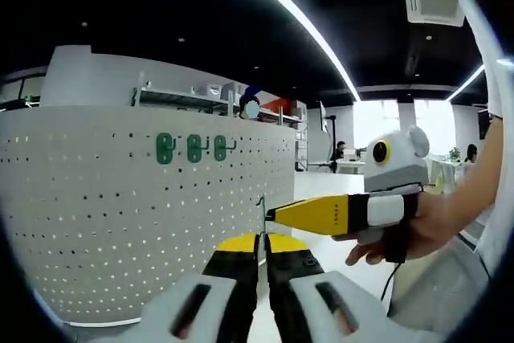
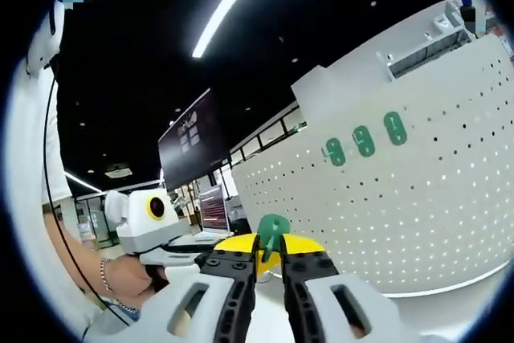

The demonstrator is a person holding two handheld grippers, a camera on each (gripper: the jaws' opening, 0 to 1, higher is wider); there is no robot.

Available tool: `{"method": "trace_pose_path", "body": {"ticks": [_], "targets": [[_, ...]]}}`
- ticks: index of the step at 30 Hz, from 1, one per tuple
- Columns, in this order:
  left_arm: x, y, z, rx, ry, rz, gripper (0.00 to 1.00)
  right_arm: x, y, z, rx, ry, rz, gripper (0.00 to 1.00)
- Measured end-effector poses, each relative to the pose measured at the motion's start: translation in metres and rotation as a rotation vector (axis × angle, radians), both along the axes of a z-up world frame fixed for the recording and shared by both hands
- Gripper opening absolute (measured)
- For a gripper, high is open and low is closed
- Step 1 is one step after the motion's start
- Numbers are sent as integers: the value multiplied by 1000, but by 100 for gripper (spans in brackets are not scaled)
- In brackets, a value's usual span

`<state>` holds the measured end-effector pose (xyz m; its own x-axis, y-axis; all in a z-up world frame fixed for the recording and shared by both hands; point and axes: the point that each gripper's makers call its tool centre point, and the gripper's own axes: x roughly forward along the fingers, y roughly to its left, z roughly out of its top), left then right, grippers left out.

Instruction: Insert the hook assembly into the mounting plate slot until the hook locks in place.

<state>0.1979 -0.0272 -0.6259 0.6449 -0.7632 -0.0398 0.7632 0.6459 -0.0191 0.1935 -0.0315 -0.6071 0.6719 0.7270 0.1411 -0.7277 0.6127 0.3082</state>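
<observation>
My left gripper (image 1: 262, 248) is shut on a thin metal hook (image 1: 261, 218) that stands up between its yellow-tipped jaws. The right gripper (image 1: 273, 214), held by a hand (image 1: 418, 234), comes in from the right with its yellow tip touching the hook. In the right gripper view my right gripper (image 2: 270, 253) is shut on a small green mounting plate (image 2: 273, 232). Behind stands a white curved pegboard (image 1: 96, 222) carrying three more green plates (image 1: 194, 148) in a row; the same green plates (image 2: 364, 140) hang on the pegboard (image 2: 418, 222).
A person's hand with a bracelet (image 2: 120, 279) holds the left gripper at the lower left. Desks and seated people (image 1: 339, 152) are far back in the room. A dark wall screen (image 2: 191, 149) hangs behind. Floor lies below the pegboard.
</observation>
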Motion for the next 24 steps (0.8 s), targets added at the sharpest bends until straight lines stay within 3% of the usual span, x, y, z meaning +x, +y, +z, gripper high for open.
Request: {"method": "trace_pose_path", "body": {"ticks": [24], "targets": [[0, 2, -2, -2, 2, 23, 3, 3, 2, -3, -21, 26, -23, 1]]}}
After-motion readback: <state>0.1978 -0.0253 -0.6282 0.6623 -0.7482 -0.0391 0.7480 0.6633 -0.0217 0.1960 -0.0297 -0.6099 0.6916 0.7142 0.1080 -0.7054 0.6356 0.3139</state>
